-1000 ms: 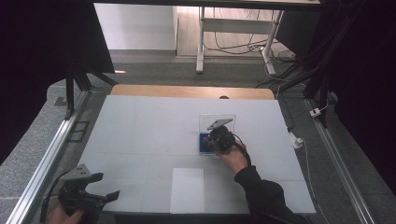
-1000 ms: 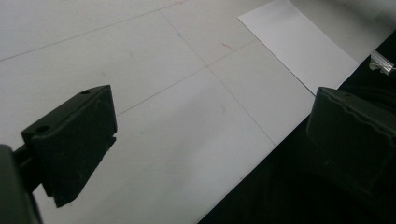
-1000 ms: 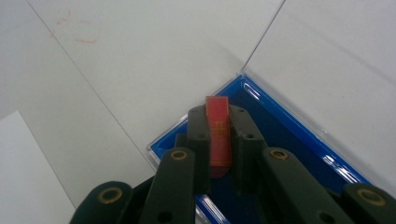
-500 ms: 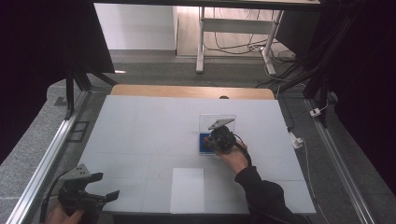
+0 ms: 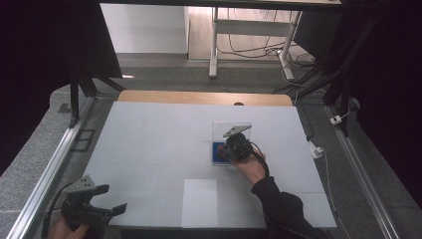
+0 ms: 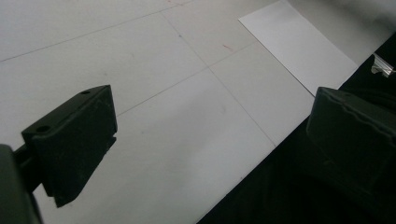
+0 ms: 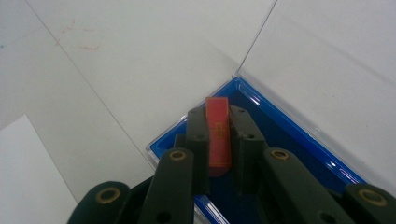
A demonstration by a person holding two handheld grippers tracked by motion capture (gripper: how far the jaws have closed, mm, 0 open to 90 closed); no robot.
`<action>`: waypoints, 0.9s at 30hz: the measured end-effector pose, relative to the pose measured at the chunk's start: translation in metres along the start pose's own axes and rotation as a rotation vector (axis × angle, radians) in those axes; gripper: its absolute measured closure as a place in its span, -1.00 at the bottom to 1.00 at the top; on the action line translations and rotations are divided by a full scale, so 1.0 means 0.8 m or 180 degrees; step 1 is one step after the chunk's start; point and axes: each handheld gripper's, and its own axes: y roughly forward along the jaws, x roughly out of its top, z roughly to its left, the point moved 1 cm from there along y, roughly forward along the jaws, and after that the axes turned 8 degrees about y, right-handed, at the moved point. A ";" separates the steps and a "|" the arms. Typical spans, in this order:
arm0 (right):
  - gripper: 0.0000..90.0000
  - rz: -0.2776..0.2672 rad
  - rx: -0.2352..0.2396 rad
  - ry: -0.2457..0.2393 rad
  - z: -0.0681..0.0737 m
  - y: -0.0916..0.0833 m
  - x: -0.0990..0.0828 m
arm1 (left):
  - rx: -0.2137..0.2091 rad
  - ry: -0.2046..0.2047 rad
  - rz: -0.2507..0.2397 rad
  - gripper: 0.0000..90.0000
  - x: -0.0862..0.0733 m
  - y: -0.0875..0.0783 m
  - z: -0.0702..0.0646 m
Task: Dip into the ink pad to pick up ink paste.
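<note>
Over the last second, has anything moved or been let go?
Nothing visibly changed. The right gripper keeps its jaws closed on the red card over the blue case; the left gripper stays open at the table's near left corner.

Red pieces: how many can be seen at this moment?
1. A flat red piece is clamped between the jaws of the right gripper, above the blue tray of the open clear case. The gripper covers part of the tray, so others may be hidden.

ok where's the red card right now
In the right gripper view the red card is clamped upright in the right gripper, above the blue tray of the open clear case.
</note>
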 end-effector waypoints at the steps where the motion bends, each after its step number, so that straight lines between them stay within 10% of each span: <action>1: 0.76 -0.0014 -0.0002 -0.0008 -0.001 -0.002 0.000 | -0.0002 -0.0001 -0.0001 -0.95 0.000 0.000 0.000; 27: 0.76 -0.0173 0.0161 0.0078 -0.003 -0.038 0.002 | -0.0017 -0.0012 -0.0015 -0.96 0.000 0.000 0.001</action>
